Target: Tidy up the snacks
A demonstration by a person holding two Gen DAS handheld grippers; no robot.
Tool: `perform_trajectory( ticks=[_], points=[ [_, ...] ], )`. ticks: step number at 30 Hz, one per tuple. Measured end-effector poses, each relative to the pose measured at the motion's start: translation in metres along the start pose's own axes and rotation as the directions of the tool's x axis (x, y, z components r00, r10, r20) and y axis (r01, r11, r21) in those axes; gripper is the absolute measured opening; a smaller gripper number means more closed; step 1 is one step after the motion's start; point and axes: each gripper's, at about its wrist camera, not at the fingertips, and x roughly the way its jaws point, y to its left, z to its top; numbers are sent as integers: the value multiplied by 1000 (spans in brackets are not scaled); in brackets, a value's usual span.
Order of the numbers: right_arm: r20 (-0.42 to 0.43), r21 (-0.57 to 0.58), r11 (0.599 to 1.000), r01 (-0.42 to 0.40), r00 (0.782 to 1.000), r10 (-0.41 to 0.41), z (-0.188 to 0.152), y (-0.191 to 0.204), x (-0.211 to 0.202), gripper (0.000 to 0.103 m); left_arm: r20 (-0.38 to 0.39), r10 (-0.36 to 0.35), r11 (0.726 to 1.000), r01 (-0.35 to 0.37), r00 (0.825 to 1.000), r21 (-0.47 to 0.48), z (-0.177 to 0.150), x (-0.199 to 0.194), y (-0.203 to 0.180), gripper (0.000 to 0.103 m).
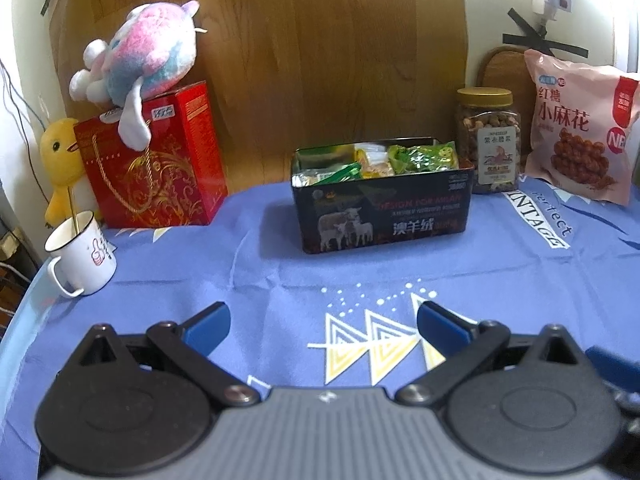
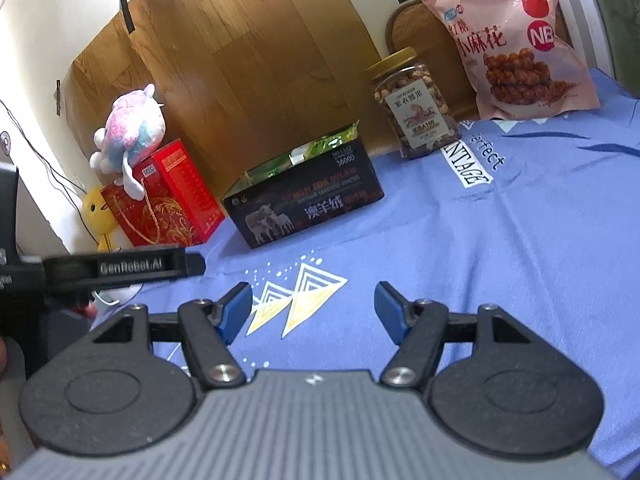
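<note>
Left wrist view: the left gripper (image 1: pixel 323 330) hangs low over the blue tablecloth (image 1: pixel 248 264), blue pads spread wide, nothing between them. Dead ahead, mid-table, sits the black tin (image 1: pixel 382 216), lidless, sheep printed on its front, packed with green and yellow snack packets (image 1: pixel 400 158). Just right of it stands a gold-lidded nut jar (image 1: pixel 489 140), then a pink snack bag (image 1: pixel 582 128) leaning at the back. Far left: a red gift box (image 1: pixel 160 160) with a plush toy (image 1: pixel 140 64) on top, a white mug (image 1: pixel 82 258) in front.

Right wrist view: the right gripper (image 2: pixel 313 312) is also spread and empty above the cloth. The tin (image 2: pixel 304 204) lies ahead-left, green wrappers poking over its rim; jar (image 2: pixel 414 104) and pink bag (image 2: pixel 512 40) behind it to the right.
</note>
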Motion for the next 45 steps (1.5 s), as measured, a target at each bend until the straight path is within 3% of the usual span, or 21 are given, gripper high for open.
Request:
perform_trajectory(
  ticks=[13, 19, 32, 45],
  points=[
    [7, 29, 1000, -1, 1000, 1, -6, -18, -13, 70, 113, 41, 997, -48, 993, 59, 3, -24, -30, 103],
    [15, 34, 999, 0, 1000, 0, -5, -20, -14, 70, 128, 5, 1000, -7, 992, 15, 6, -27, -22, 103],
    [-8, -4, 1000, -9, 1000, 9, -5, -3, -6, 70, 22, -40, 999, 40, 999, -4, 3, -6, -4, 103],
    [-55, -37, 999, -37, 998, 35, -12, 22, 14, 70, -17, 22, 1000, -22, 1000, -22, -9, 21, 24, 103]
  ],
)
